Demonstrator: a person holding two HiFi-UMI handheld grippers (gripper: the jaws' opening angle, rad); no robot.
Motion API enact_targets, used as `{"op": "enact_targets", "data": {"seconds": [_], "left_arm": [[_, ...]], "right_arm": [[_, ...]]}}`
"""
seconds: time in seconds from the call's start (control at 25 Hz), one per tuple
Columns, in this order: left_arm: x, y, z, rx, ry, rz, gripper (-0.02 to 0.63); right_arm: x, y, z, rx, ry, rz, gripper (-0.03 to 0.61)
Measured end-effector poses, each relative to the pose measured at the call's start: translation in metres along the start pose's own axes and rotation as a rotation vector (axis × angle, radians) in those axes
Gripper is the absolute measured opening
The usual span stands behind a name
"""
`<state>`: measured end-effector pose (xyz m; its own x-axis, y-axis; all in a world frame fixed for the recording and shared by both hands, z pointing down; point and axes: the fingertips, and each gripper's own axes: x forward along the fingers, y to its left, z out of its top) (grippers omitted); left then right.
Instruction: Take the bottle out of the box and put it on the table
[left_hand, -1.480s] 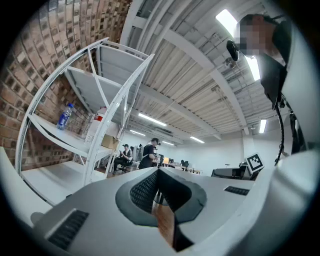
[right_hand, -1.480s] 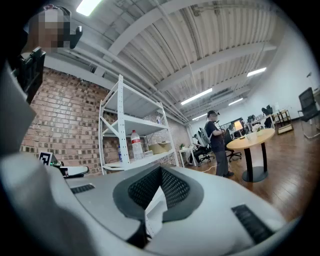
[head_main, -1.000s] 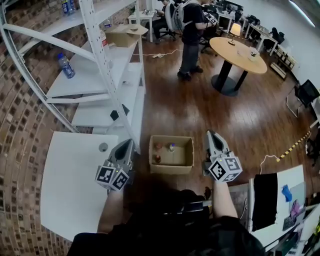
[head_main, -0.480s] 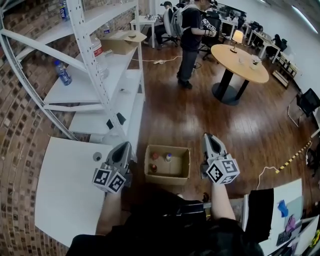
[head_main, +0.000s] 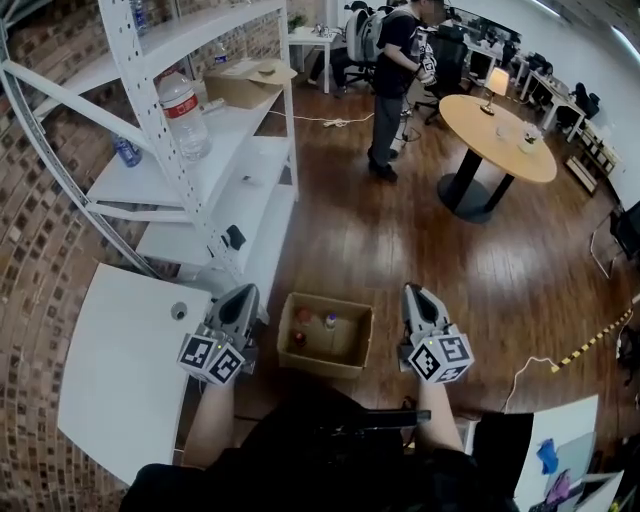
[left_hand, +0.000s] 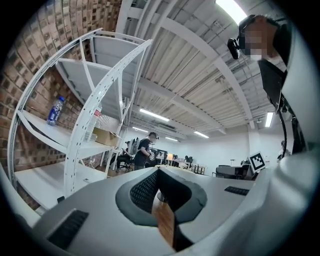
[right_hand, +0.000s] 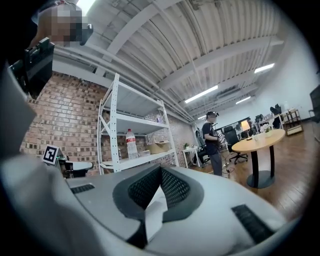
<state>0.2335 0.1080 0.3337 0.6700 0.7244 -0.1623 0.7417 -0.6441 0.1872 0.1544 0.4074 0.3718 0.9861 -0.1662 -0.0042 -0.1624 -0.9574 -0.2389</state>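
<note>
Three small bottles (head_main: 329, 322) stand in the open cardboard box (head_main: 322, 366) on the wooden floor (head_main: 430, 240). Their caps face up at the head view, so their long axes look vertical, though they are too small to be sure. The left gripper (head_main: 243, 293) and right gripper (head_main: 414, 292) hang either side of the box, touching nothing, each with its jaws closed tip to tip and empty.

Place: I read this as an open-plan office in a loft-like hall.
Work area: desks with monitors (head_main: 485, 62) and office chairs (head_main: 445, 55) at the far end, a person (head_main: 392, 80) standing there.
Furniture: round wooden surface (head_main: 497, 125), white metal shelving (head_main: 225, 160).
Shell: brick wall (head_main: 40, 230), wood floor (head_main: 400, 240), strip lights (right_hand: 201, 94) on a bare ribbed ceiling.
</note>
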Motion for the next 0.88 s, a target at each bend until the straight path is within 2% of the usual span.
{"op": "enact_targets", "data": {"seconds": [0.2, 0.32, 0.4, 0.48, 0.68, 0.88], "left_arm": [[0.016, -0.019, -0.014, -0.003, 0.026, 0.02, -0.006], [0.026, -0.03, -0.014, 0.044, 0.032, 0.021, -0.006], [0.029, -0.029, -0.011, 0.045, 0.011, 0.025, -0.006], [0.031, -0.022, -0.004, 0.017, -0.023, 0.025, -0.006], [0.031, -0.011, 0.016, 0.011, -0.08, 0.024, -0.006], [0.032, 0.001, 0.015, 0.007, -0.073, 0.016, -0.006]], "right_arm": [[-0.015, -0.035, -0.013, 0.029, 0.032, 0.008, 0.005], [-0.021, -0.054, -0.015, 0.046, 0.024, -0.016, 0.005], [-0.023, -0.06, -0.012, 0.047, 0.006, -0.035, 0.005], [-0.024, -0.063, -0.009, 0.042, -0.012, -0.041, 0.005], [-0.022, -0.064, 0.01, 0.024, -0.058, -0.045, 0.005], [0.001, -0.051, 0.016, -0.049, -0.044, -0.014, 0.005]]}}
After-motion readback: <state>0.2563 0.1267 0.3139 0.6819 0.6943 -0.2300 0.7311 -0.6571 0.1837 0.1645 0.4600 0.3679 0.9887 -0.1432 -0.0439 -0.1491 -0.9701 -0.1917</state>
